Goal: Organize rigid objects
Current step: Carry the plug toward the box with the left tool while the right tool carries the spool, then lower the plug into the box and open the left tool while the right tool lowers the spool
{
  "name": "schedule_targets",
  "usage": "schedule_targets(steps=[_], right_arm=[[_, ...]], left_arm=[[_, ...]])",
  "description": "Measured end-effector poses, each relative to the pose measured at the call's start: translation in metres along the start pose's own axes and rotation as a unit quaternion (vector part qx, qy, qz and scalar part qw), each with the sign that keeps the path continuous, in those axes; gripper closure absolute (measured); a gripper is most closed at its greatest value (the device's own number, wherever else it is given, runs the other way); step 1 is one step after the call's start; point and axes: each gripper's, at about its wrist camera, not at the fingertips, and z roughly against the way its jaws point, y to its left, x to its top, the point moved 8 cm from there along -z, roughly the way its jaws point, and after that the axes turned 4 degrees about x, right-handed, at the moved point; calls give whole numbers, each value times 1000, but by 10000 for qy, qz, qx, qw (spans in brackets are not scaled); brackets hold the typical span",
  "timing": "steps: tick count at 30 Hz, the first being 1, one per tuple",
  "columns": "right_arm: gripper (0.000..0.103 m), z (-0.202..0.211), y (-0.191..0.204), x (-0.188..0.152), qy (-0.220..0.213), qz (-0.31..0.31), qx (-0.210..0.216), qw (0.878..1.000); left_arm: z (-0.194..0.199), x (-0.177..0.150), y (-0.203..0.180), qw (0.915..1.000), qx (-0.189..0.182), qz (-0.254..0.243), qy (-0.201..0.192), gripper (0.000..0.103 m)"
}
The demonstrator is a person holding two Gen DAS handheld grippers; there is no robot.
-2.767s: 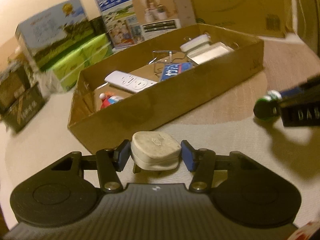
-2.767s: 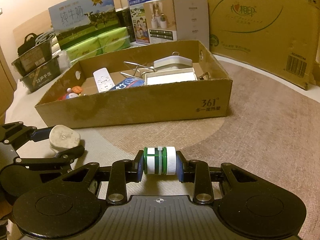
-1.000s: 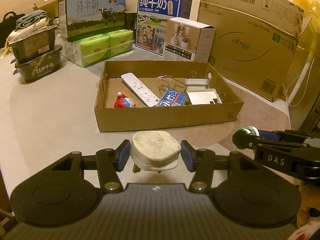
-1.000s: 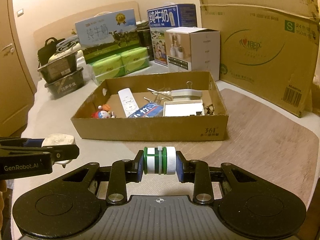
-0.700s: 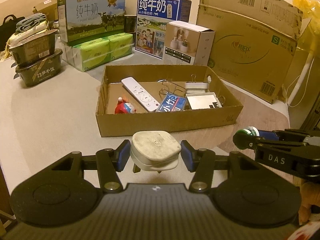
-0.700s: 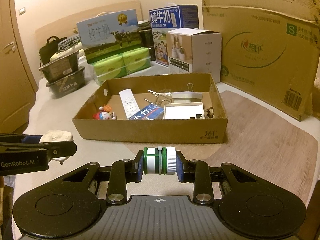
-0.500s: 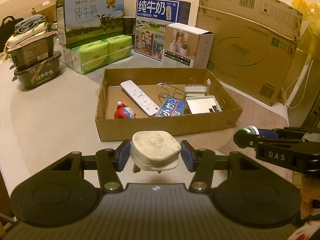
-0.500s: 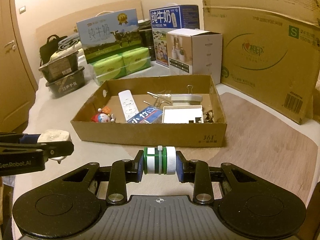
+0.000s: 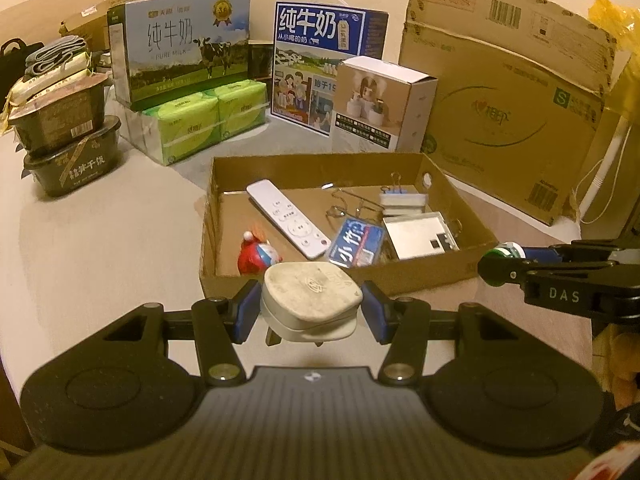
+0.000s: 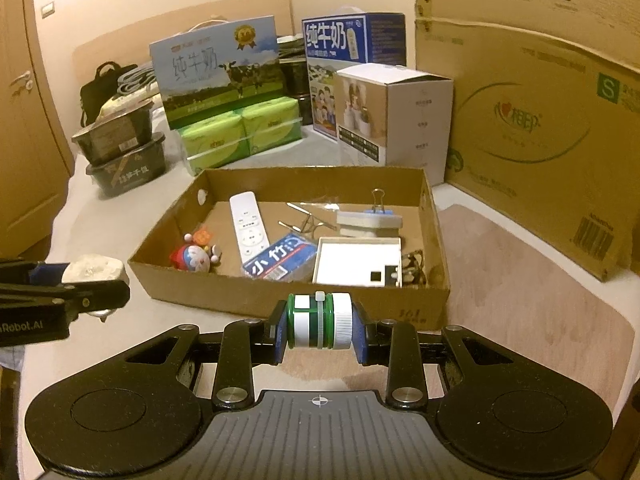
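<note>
carrying two loads toward the cardboard box [image 9: 420, 276]: left gripper [image 9: 311, 310] clamping a white plug adapter [image 9: 310, 300], right gripper [image 10: 319, 322] clamping a green-and-white bottle [image 10: 319, 321], both hanging just short of the near wall. next, probably lifting over that edge, then dropping into bare floor between the remote [image 9: 288, 219] and toy figure [image 9: 258, 255], avoiding the white case [image 10: 358, 266].

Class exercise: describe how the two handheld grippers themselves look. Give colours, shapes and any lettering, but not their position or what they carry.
Both the left gripper and the right gripper are matte black, with blue pads on the fingertips, angular finger links with silver pivot screws, two round discs either side of a ribbed centre plate. Seen side-on, the right one reads "DAS", the left "Robot.AI". No cables or sleeves show.
</note>
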Motion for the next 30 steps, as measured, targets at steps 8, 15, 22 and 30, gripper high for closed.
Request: schedule_targets(steps=[8,15,22,30], right_arm=[[71,-14,-13,19,53,76,30,10000],[71,-28,-22,41,178,123,158,9996],[71,-42,-23,59,326,324,228,9987],[71,-56,-21,73,513,514,368,9967]], left_arm=[[-16,26,12,10000,30,-84,-15,52],[-33,48,17,9998,34,-215,28,52],[-50,68,20,9993,23,-352,86,52],[-67,81,20,9974,24,-665,261,52]])
